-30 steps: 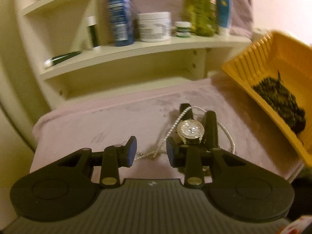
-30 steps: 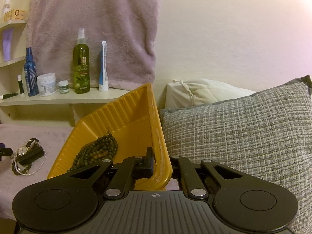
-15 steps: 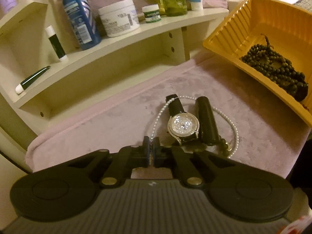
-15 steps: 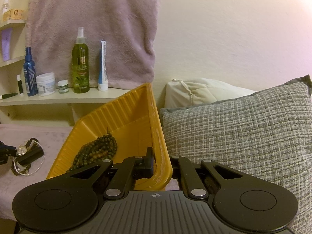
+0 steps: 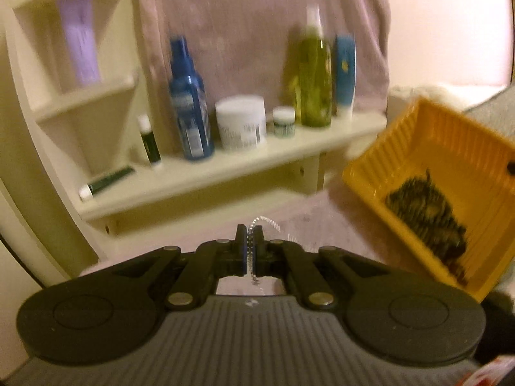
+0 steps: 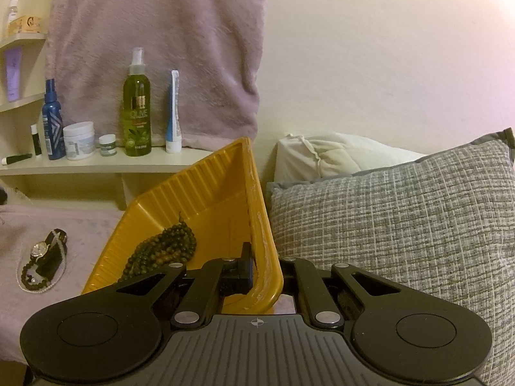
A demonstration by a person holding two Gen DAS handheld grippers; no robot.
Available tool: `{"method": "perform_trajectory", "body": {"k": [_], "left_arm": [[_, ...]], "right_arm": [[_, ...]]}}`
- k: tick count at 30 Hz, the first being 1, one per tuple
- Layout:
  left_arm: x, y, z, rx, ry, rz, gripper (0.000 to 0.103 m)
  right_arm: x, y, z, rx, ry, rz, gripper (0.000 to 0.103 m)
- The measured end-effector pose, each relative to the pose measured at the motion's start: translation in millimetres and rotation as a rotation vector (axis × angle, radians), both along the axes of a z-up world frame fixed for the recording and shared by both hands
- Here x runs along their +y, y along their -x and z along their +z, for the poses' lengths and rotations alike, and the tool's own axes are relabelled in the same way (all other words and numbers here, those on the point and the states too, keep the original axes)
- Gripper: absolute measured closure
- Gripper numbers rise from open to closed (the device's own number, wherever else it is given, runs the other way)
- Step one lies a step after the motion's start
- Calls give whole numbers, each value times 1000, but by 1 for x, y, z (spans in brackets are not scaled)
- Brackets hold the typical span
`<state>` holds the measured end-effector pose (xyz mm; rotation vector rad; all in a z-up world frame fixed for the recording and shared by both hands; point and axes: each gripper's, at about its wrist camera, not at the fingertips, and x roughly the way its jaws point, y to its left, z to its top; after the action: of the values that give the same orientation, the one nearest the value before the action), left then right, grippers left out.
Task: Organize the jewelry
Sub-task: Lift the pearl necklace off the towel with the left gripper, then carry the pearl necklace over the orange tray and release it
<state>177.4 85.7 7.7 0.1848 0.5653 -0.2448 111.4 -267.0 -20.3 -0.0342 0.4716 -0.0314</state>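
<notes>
Since half a second ago the left gripper (image 5: 250, 251) has lifted, fingers pinching the pearl strand (image 5: 268, 222). Yellow tray (image 5: 363, 173) lies to its right; right gripper (image 6: 262, 271) clamps the tray's near corner. Blurred, so grip depth uncertain.

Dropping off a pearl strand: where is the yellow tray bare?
The yellow tray is bare between the dark beads and its right wall; beads crowd the left. Also bare: pink cloth between tray and watch.
</notes>
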Motion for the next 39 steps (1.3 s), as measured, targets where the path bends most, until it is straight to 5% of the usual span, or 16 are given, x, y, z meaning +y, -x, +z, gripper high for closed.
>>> {"method": "perform_trajectory", "body": {"k": [18, 28, 39], "left_arm": [[-18, 10, 93, -137, 134, -76, 101], [-61, 8, 116, -168, 154, -177, 101], [-121, 9, 118, -114, 254, -342, 101]], "right_arm": [[3, 0, 3, -8, 2, 6, 97], [2, 0, 3, -9, -4, 6, 97], [1, 1, 3, -10, -13, 0, 97]]}}
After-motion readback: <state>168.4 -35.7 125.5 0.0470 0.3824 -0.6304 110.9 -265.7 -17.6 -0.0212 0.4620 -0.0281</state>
